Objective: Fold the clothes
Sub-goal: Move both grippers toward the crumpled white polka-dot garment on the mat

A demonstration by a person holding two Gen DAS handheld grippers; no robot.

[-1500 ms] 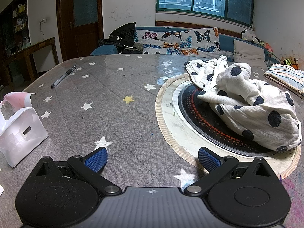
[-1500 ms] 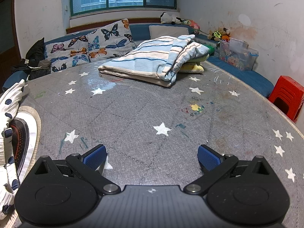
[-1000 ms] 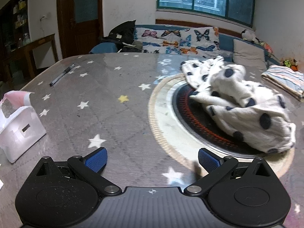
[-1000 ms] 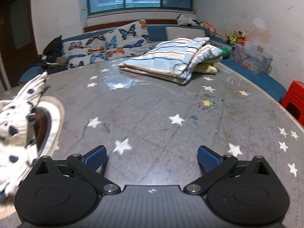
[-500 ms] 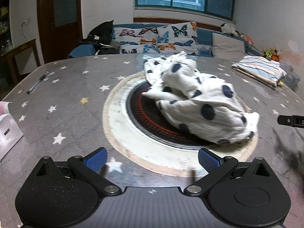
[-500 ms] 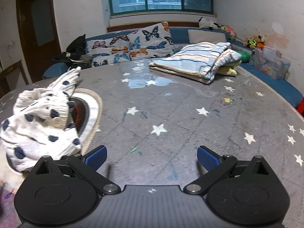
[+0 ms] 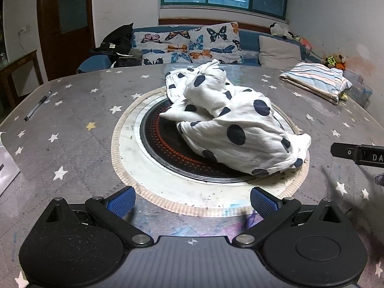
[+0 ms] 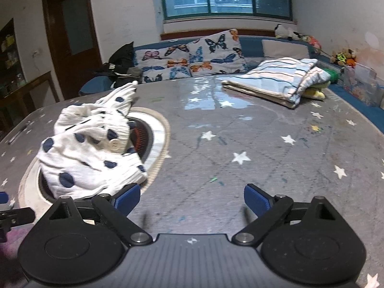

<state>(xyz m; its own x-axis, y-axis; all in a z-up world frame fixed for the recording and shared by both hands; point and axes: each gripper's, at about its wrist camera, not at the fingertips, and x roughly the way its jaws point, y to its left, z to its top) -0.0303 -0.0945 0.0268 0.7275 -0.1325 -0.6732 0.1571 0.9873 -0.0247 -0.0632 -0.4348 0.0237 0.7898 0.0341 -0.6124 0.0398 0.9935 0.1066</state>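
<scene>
A crumpled white garment with dark polka dots (image 7: pixel 230 122) lies in a heap on the round black cooktop (image 7: pixel 165 144) set into the table. My left gripper (image 7: pixel 192 200) hovers open just in front of the cooktop's pale ring, facing the garment, with nothing between its blue pads. In the right wrist view the same garment (image 8: pixel 88 156) sits to the left, its near edge close to the left fingertip. My right gripper (image 8: pixel 192 198) is wide, its jaws closing slightly over bare table with nothing between them. Its black body (image 7: pixel 357 154) shows at the left view's right edge.
A folded striped blanket (image 8: pixel 276 81) lies at the table's far right. A pen (image 7: pixel 38 105) rests far left, a white box (image 7: pixel 7 168) at the left edge. A sofa with butterfly cushions (image 7: pixel 189 45) runs behind the star-patterned grey tabletop (image 8: pixel 264 144).
Both views have swung toward the polka-dot garment: it moved from the right toward the centre in the left view and came into the right view from the left. The right gripper now shows beside the left.
</scene>
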